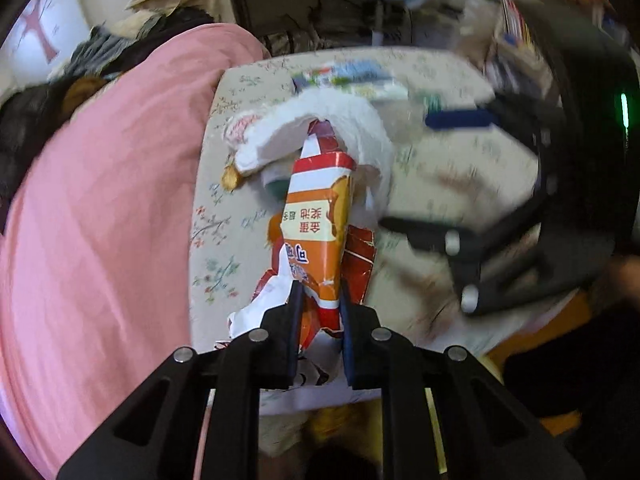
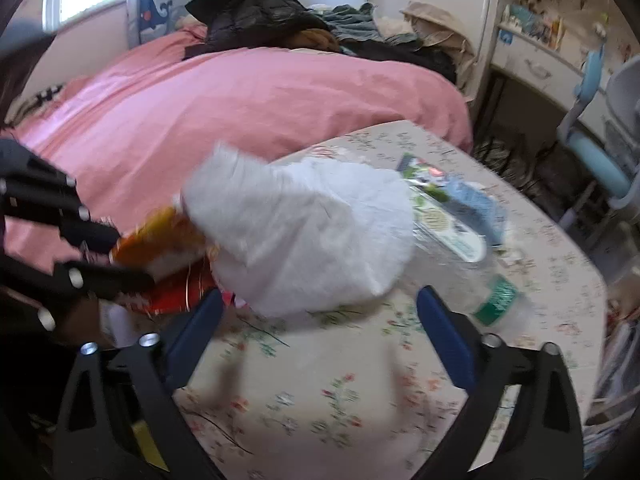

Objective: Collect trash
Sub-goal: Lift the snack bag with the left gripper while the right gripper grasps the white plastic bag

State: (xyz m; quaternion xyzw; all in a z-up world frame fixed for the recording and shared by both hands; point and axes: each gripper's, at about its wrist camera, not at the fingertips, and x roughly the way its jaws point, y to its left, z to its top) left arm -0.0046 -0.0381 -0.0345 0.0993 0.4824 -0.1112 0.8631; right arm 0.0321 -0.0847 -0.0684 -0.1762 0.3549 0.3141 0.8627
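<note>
Trash lies in a heap on the table, which has a flowered cloth on it. The left gripper pinches the near end of an orange snack wrapper, with its two dark fingers pressed close on it. The far end of the wrapper goes under a white plastic bag, so that end is hidden. A torn red wrapper lies beside and under the orange one, and crumpled white paper sticks out by the left finger. The right gripper hangs over the table with its blue pads spread wide and nothing between them. In the left view it is a dark blur on the right side, and its shape is hard to make out. In the right view the white plastic bag is puffed up in the middle and hides most of the trash behind it. A clear plastic bottle with a green label lies just beside the right pad, and its far end is blurred. A flat green and white packet and something light blue lie past the bag; I cannot tell what the blue thing is. A pink bed cover fills the space behind the table, with dark clothes piled on it. A light blue chair is cut off at the right edge.
</note>
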